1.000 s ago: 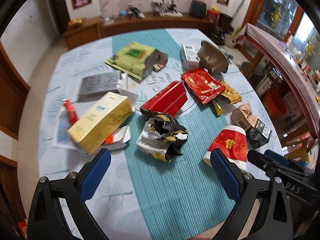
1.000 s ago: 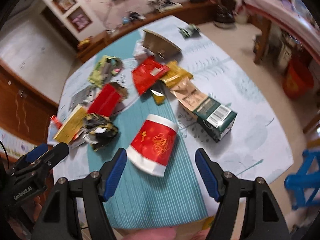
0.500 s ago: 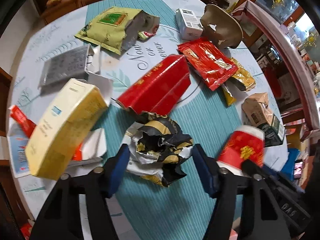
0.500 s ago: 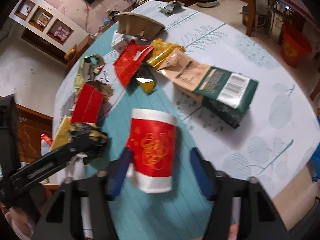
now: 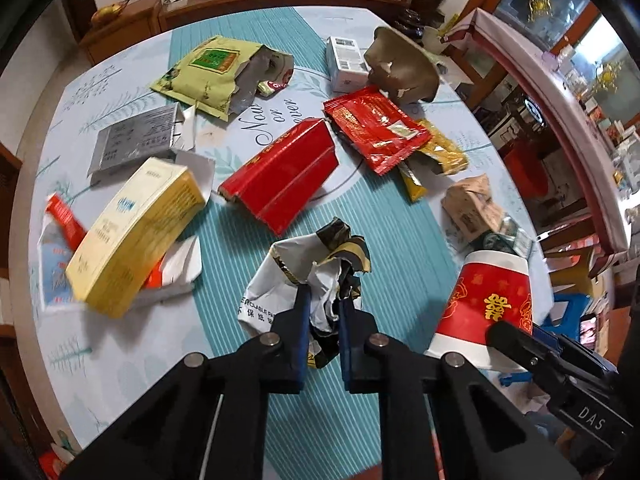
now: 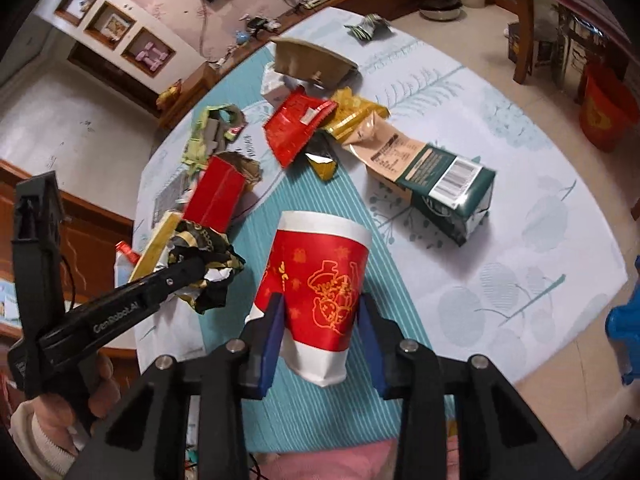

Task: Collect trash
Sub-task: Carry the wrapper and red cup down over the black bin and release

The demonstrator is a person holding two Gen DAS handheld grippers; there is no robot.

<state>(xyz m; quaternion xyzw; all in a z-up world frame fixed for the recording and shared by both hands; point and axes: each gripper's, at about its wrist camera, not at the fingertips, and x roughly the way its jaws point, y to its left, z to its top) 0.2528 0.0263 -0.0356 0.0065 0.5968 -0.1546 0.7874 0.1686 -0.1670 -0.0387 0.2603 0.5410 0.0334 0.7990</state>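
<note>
Left gripper (image 5: 324,312): jaws just closed, pinching the crumpled black, white and gold foil wrapper (image 5: 312,276), low centre of frame.
Right gripper (image 6: 320,328): jaws just closed, clamping the red and white paper cup (image 6: 316,300) lying on the teal striped table runner (image 6: 376,240).
Left view only: yellow carton (image 5: 136,232), grey flat packet (image 5: 136,140) at left.
Right view only: hand (image 6: 60,404) on the left tool; dark green barcode box (image 6: 448,188).
Change: both tools were wide open before.
</note>
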